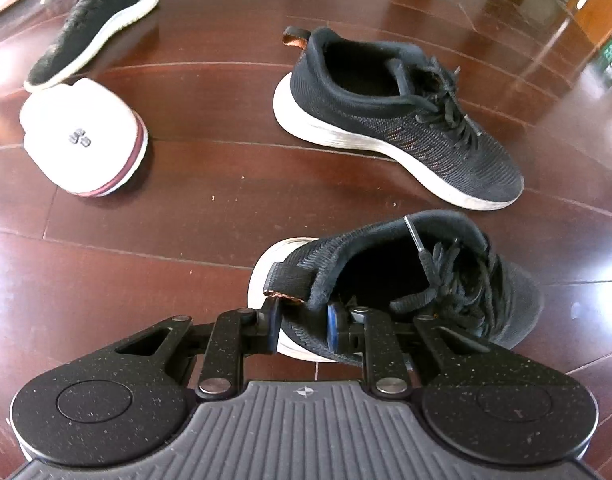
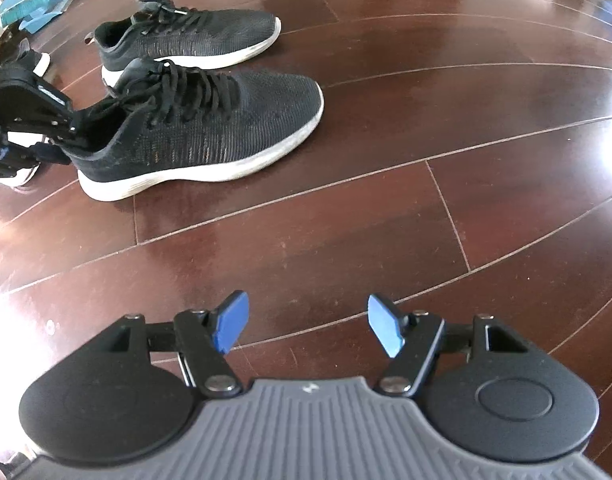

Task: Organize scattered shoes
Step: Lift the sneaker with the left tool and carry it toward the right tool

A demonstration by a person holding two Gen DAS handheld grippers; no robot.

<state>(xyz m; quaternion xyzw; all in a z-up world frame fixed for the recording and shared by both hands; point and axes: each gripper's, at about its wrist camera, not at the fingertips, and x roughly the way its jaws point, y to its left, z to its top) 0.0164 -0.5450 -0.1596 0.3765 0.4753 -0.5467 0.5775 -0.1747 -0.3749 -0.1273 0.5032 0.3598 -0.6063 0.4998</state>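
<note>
- You have four shoes in your left wrist view: two black knit sneakers with white soles, a third dark sneaker (image 1: 94,24) far ahead to the left, and one white shoe (image 1: 84,140) with a maroon sole stripe ahead-left, touching that third sneaker's toe.
- Your left tool (image 1: 304,322) is pressed in on the heel collar of the near sneaker (image 1: 405,280), one blue pad inside the opening, the other outside by the pull tab.
- The second sneaker (image 1: 397,120) sits on the wooden floor (image 1: 206,200) just ahead of that tool, beside the held one.
- Your right tool (image 2: 307,326) is spread wide, holding nothing, above bare floor; both black sneakers lie ahead to its left.
</note>
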